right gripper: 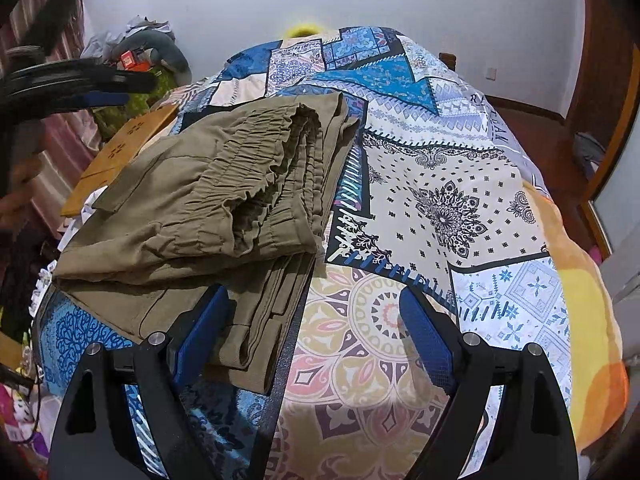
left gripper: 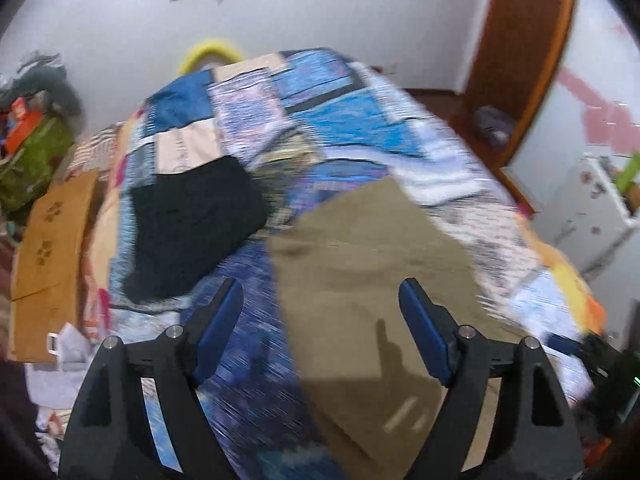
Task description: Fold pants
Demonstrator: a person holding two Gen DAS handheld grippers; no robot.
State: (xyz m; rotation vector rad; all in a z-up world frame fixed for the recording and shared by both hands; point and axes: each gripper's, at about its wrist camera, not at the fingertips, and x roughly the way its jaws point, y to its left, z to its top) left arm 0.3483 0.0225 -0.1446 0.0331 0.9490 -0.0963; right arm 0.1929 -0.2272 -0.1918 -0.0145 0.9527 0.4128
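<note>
Olive pants (right gripper: 208, 208) lie folded into a thick stack on the bed (right gripper: 460, 208), on its patterned quilt. In the right wrist view the stack's long axis runs from the near edge toward the far left, gathered waistband uppermost and opening to the right. Right gripper (right gripper: 312, 312): fingers wide apart, empty, left finger over the stack's near edge. Left gripper (left gripper: 320, 308): fingers wide apart, empty, above the pants; view blurred. A black garment (left gripper: 192, 224) lies apart, left of the pants.

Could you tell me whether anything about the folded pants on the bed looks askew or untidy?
The olive pants lie folded on the quilt, but the gathered waistband gapes open on top, slightly untidy. Nothing else stands out.
</note>
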